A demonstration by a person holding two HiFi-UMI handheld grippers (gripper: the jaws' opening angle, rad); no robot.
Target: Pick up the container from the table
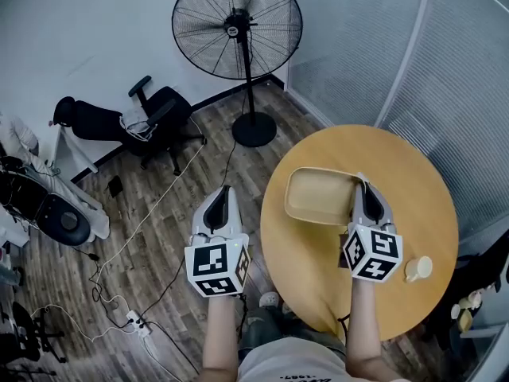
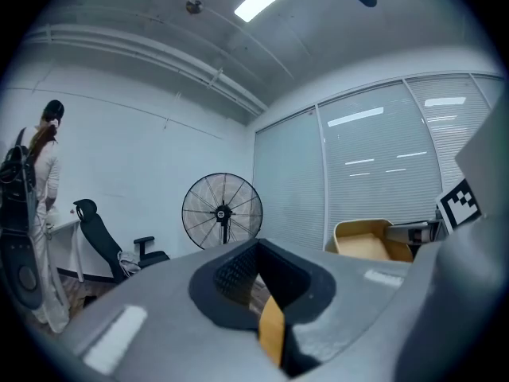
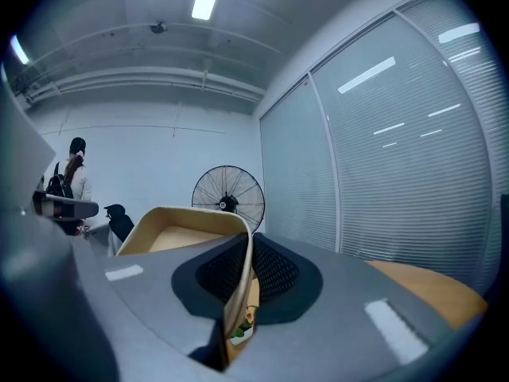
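Note:
The container (image 1: 314,196) is a shallow beige tray with rounded corners, over the left half of the round wooden table (image 1: 413,173). My right gripper (image 1: 362,186) is shut on its right-hand wall. In the right gripper view the thin beige wall (image 3: 238,269) is pinched between the jaws of the right gripper (image 3: 242,257), and the tray's hollow opens to the left. My left gripper (image 1: 223,191) hangs over the floor, left of the table, shut and holding nothing. The left gripper view shows the left gripper (image 2: 258,253) and the container (image 2: 370,241) off to the right.
A small cream round item (image 1: 419,269) lies near the table's right edge. A standing fan (image 1: 237,26) is beyond the table, with an office chair (image 1: 151,122) to its left. Cables and a power strip (image 1: 135,321) lie on the wooden floor. A person (image 2: 40,173) stands far left.

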